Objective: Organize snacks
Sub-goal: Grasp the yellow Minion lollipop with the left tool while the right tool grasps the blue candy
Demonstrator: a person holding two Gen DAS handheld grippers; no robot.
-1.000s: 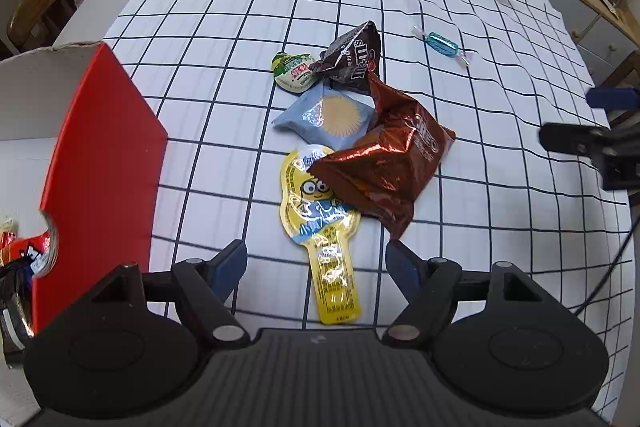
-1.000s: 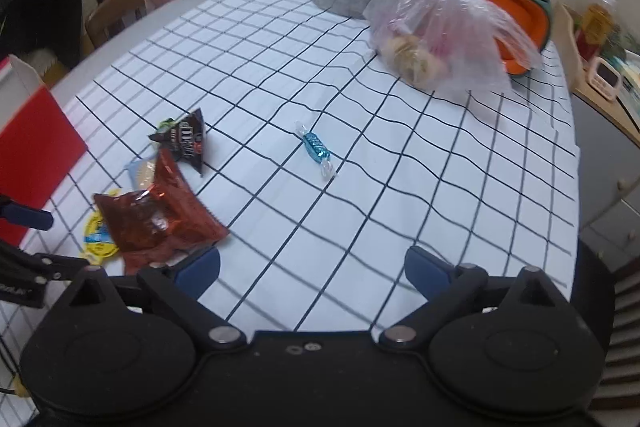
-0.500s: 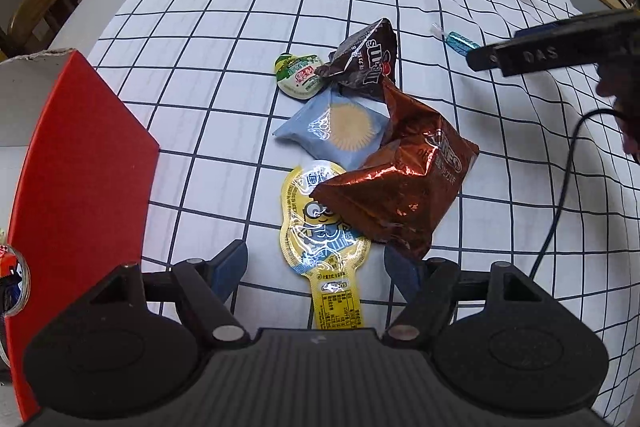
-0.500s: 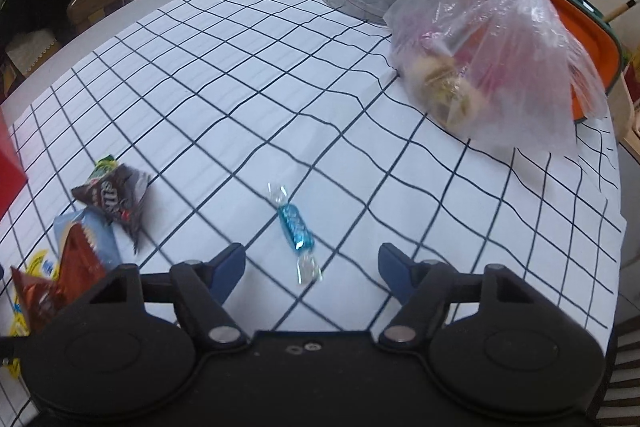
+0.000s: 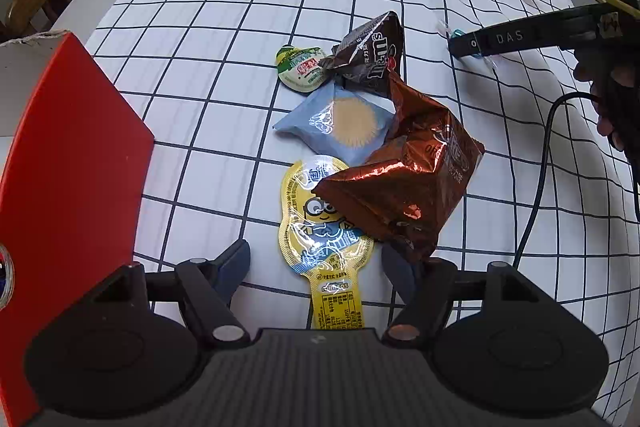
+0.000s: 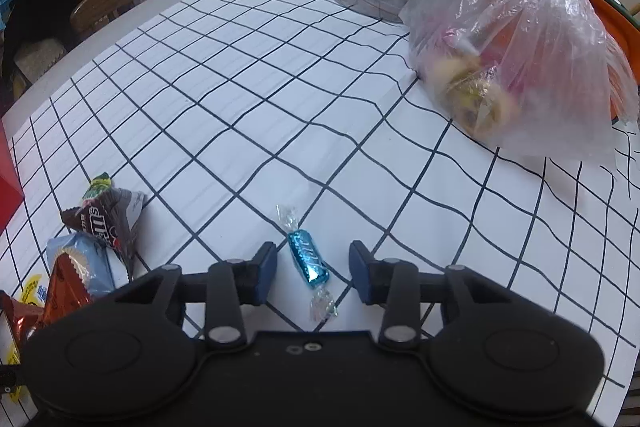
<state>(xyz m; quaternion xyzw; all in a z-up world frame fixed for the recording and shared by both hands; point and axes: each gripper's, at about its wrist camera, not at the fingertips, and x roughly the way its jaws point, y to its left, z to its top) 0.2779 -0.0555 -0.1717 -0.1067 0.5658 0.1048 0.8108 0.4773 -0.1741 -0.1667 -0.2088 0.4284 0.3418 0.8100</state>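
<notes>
Right claw (image 6: 312, 267) pointed steeply down at the bench (image 6: 280, 87), jaws closing w/ a blue-wrapped candy (image 6: 308, 259) between them, pads not yet touching it. Left claw (image 5: 316, 263) also angled steeply down, jaws about half open & closing around the stem of a yellow Minions pouch (image 5: 320, 223); no contact seen. Beyond it, a copper foil bag (image 5: 404, 183) overlapped the pouch, then a pale blue cookie pack (image 5: 340, 123), a brown M&M's bag (image 5: 372, 59) & a small green-lidded cup (image 5: 300, 69). Red box (image 5: 68, 155) at left. "DAS" was legible on the right claw's side.
</notes>
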